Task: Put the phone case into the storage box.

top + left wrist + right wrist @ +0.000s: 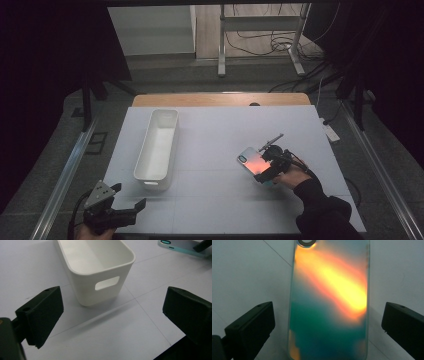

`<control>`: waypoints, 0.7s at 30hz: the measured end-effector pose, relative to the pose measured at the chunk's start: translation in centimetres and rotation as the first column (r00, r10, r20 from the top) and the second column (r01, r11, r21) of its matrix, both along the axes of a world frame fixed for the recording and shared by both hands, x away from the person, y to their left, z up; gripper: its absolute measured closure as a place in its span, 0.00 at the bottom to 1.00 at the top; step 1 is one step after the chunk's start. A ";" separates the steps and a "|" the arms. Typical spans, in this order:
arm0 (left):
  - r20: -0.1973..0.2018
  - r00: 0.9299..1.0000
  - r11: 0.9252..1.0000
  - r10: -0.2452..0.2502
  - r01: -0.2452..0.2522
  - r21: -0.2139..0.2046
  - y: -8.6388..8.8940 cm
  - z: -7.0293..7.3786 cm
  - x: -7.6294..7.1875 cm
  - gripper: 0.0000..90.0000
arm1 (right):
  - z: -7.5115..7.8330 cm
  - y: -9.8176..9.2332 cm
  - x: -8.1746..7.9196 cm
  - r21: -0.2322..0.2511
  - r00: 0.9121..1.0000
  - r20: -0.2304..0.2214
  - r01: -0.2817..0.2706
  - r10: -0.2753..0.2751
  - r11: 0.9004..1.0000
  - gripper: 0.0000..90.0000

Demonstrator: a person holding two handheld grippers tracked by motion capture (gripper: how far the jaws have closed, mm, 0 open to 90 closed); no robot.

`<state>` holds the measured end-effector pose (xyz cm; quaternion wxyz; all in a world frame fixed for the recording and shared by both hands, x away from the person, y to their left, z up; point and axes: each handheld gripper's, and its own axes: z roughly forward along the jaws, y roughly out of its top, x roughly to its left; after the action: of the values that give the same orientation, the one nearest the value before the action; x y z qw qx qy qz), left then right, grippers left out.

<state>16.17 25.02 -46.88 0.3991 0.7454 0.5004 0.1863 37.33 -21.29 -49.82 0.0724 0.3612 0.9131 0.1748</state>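
At the near left edge of the surface [225,200], the left gripper [129,200] waits with jaws apart, empty, pointed at the bin [158,150]. Farther right, the right gripper [267,167] hangs over the phone [252,162], jaws spread to either side and not touching it. The phone lies flat, well apart from the bin. The step looks like reaching to grasp; next, lower and close on its long edges.

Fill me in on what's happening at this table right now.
A person works with a gripper in each hand. The right gripper is at a phone case with an orange-and-teal sheen that lies flat on the white table; its jaws are open on either side of the case, not yet closed. The left gripper waits open near the end of an empty white bin.
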 end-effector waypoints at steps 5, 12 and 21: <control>0.000 1.000 1.000 0.000 0.000 0.001 0.0 0.0 0.0 0.05 | -0.6 -0.1 0.3 -0.021 1.000 -0.001 -0.006 0.006 1.000 0.00; -0.001 1.000 1.000 0.000 0.000 0.002 0.0 0.0 0.0 0.05 | -1.3 0.1 0.2 -0.057 1.000 -0.003 -0.024 0.024 0.998 0.00; 0.001 1.000 1.000 -0.001 0.001 0.004 -0.1 0.0 0.0 0.05 | -1.2 0.1 0.1 -0.057 1.000 -0.011 -0.028 0.027 0.998 0.05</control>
<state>16.17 24.95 -46.89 0.3978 0.7466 0.4992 0.1875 37.45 -21.19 -51.01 0.0757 0.3472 0.9229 0.1480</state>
